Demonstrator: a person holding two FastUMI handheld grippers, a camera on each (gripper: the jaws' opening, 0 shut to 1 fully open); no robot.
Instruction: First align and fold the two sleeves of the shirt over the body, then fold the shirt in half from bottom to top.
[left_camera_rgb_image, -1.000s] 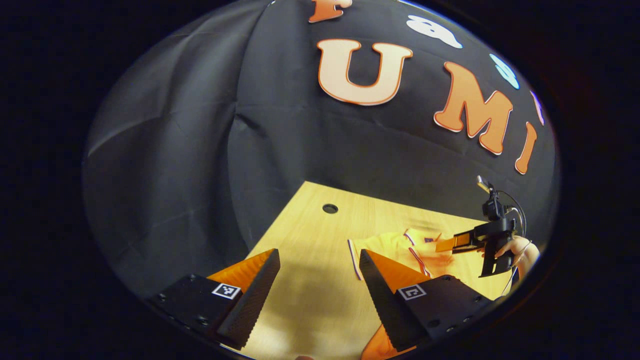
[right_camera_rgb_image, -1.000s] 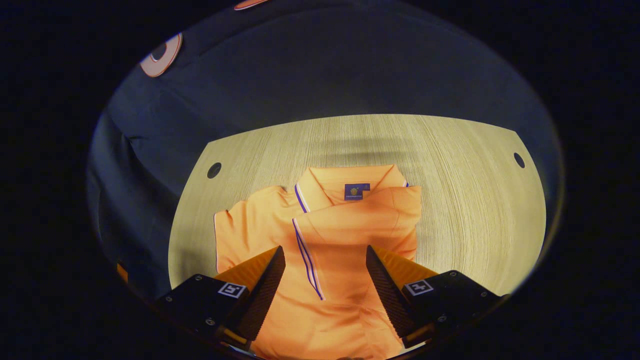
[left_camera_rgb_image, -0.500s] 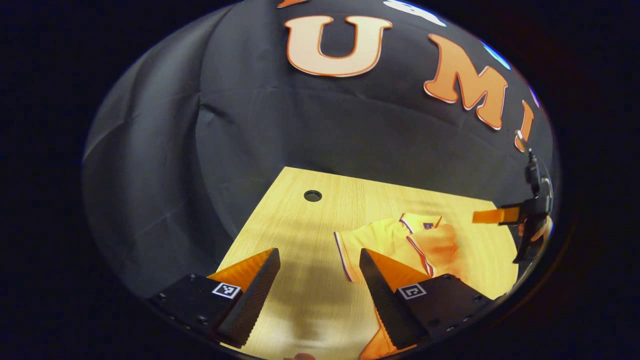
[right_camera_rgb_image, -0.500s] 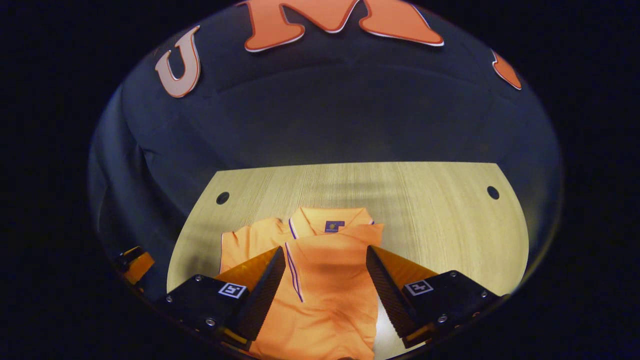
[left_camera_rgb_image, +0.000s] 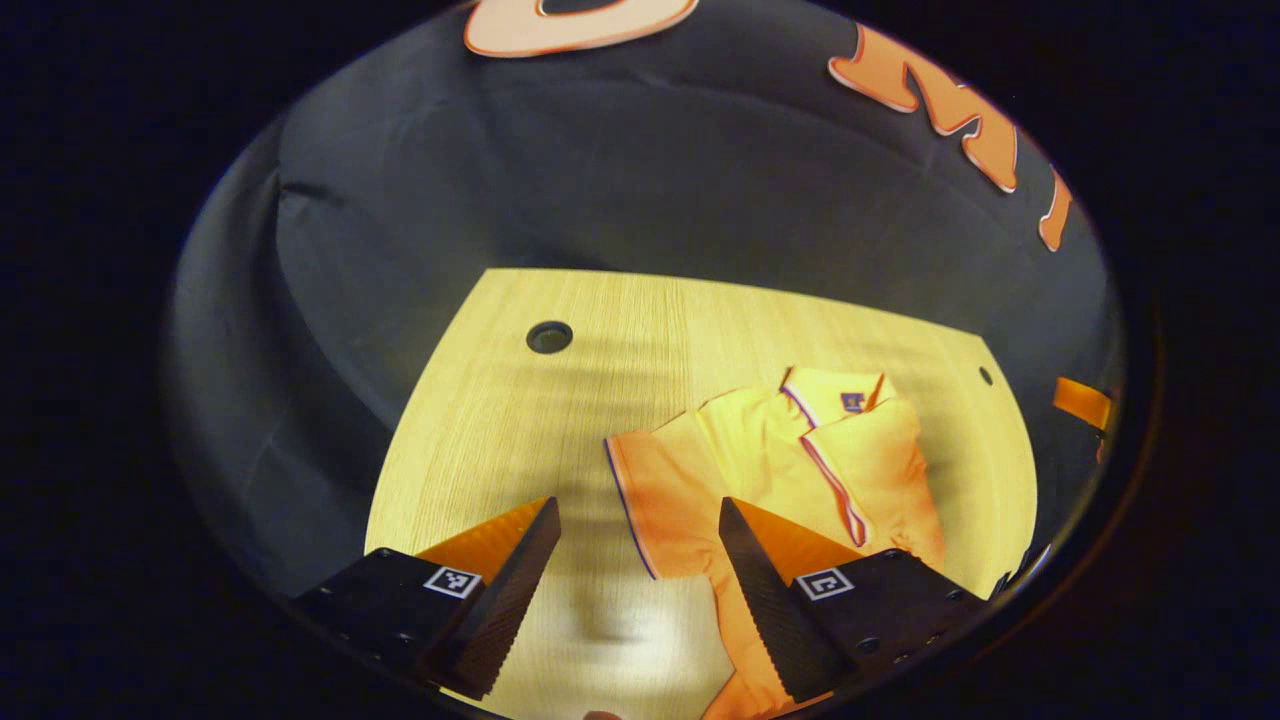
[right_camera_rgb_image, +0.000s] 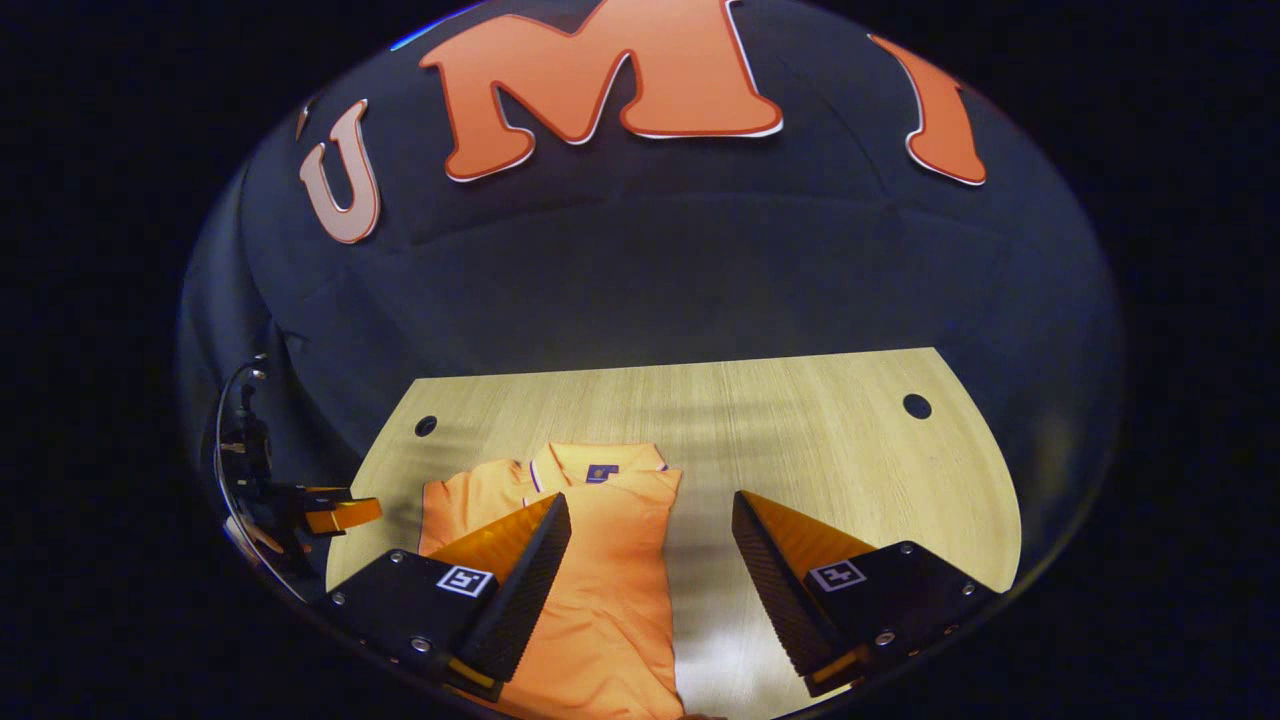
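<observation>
Between my left gripper's (left_camera_rgb_image: 640, 575) jaws, which stand wide apart on nothing, I see bare wooden surface (left_camera_rgb_image: 520, 440) and, just past the inner finger, the trimmed edge of the unfolded sleeve (left_camera_rgb_image: 650, 490). My right gripper (right_camera_rgb_image: 650, 570) is likewise spread and empty, hanging above the near edge of the shirt (right_camera_rgb_image: 590, 560), whose one side is already laid over the body with its straight edge running up to the collar (right_camera_rgb_image: 598, 462). The shirt lies flat toward the middle of the surface, collar toward the booth wall.

I judge the step in hand to be the second sleeve. To do it well, I would bring the left jaws down over the sleeve's outer hem, take only that layer, lift just enough to clear the body, and carry it across until its edge lines up with the sleeve already folded. Pulling too hard could drag the whole shirt or disturb the finished fold, so the right gripper might usefully pin the body near the lower edge.
</observation>
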